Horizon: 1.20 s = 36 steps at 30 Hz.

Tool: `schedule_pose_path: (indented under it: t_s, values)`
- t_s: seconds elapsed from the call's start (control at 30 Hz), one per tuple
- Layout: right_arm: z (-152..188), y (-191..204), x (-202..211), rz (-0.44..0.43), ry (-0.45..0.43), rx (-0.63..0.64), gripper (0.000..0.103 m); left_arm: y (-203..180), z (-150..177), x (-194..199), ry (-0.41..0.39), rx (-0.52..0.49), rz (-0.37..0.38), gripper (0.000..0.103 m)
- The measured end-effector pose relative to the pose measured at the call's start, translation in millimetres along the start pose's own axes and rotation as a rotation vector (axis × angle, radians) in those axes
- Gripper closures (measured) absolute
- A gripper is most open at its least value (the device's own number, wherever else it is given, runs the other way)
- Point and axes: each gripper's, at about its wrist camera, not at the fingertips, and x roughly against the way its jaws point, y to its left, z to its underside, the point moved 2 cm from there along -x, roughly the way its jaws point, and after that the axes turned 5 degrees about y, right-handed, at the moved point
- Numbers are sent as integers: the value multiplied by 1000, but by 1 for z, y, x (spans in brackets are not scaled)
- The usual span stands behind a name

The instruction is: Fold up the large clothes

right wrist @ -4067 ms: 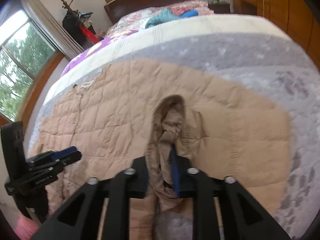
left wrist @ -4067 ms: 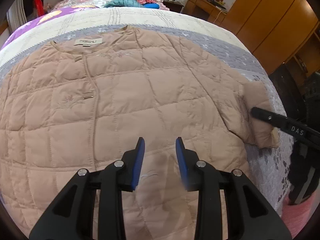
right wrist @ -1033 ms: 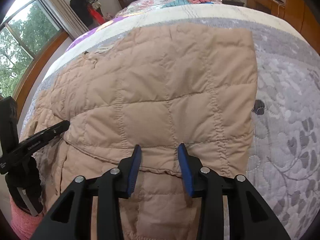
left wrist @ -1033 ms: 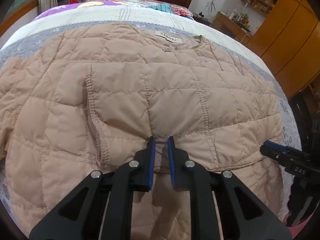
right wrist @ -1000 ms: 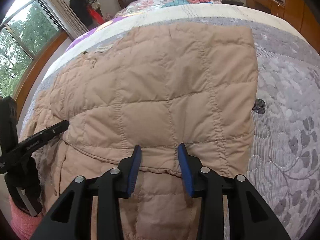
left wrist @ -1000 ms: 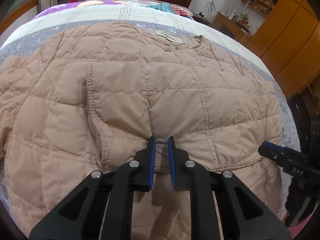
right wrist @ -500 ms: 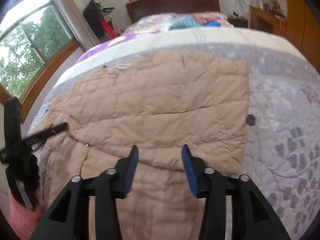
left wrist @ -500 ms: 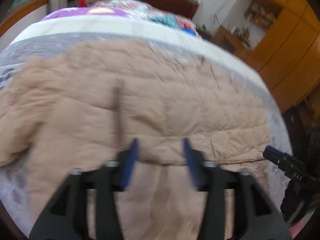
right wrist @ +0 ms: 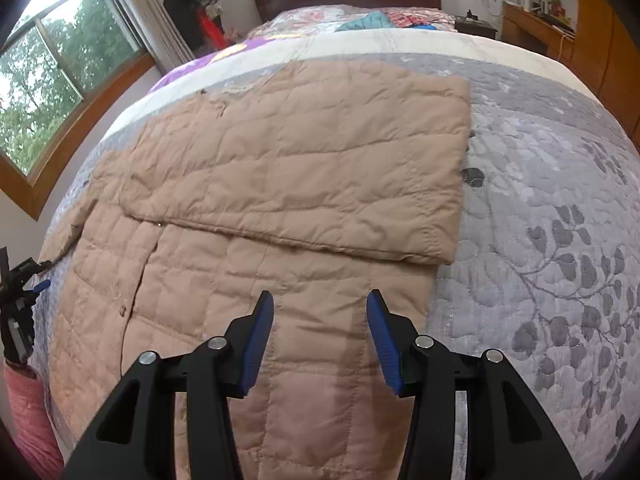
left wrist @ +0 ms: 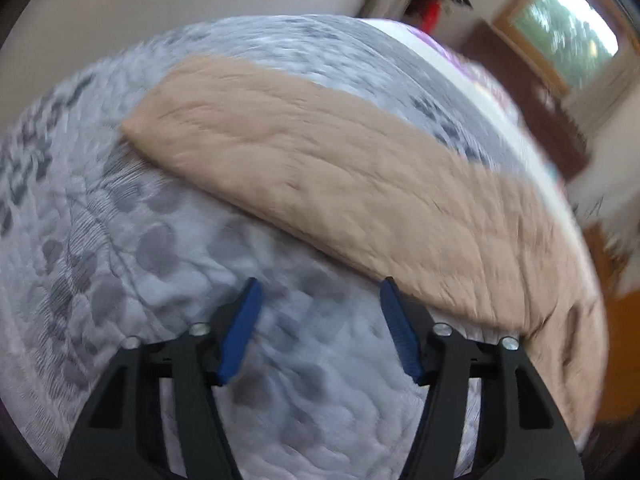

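Note:
A beige quilted jacket [right wrist: 280, 184] lies flat on the bed, its right side folded over the front. My right gripper [right wrist: 320, 316] is open and empty, just above the jacket's lower part. In the blurred left wrist view one sleeve of the jacket [left wrist: 320, 168] stretches across the grey bedspread. My left gripper [left wrist: 320, 308] is open and empty over the bedspread, close to the sleeve's near edge. The left gripper also shows at the far left of the right wrist view [right wrist: 28, 280], beside the jacket's left edge.
The grey floral bedspread [right wrist: 560, 220] covers the bed around the jacket. More bedding and clothes [right wrist: 360, 20] lie by the dark headboard. A window [right wrist: 48, 80] is on the left, wooden cupboards [right wrist: 600, 32] on the right.
My left gripper let go of the jacket, opened wide and swung left to the outstretched sleeve. My right gripper stayed open and drew back a little from the folded edge.

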Motion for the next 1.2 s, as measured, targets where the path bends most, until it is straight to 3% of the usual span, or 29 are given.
schedule_pose_path:
  t_s: [0.07, 0.23, 0.33, 0.57, 0.83, 1.07, 1.2]
  values:
    - [0, 2, -3, 5, 7, 3, 54, 8, -10, 1, -1, 46, 51, 47]
    - [0, 6, -12, 14, 20, 13, 54, 6, -34, -7, -29, 84, 43, 46]
    - [1, 4, -17, 14, 32, 9, 54, 10, -45, -16, -42, 117, 57, 51]
    - [1, 4, -25, 12, 42, 1, 54, 15, -55, -24, -68, 147, 19, 84]
    - [0, 2, -29, -3, 44, -20, 54, 9, -56, -26, -93, 121, -3, 98]
    - [0, 0, -12, 2, 9, -19, 54, -36, -56, 15, -221, -3, 22, 100]
    - [1, -4, -10, 2, 12, -36, 54, -93, -40, 45, -302, -139, 57, 100]
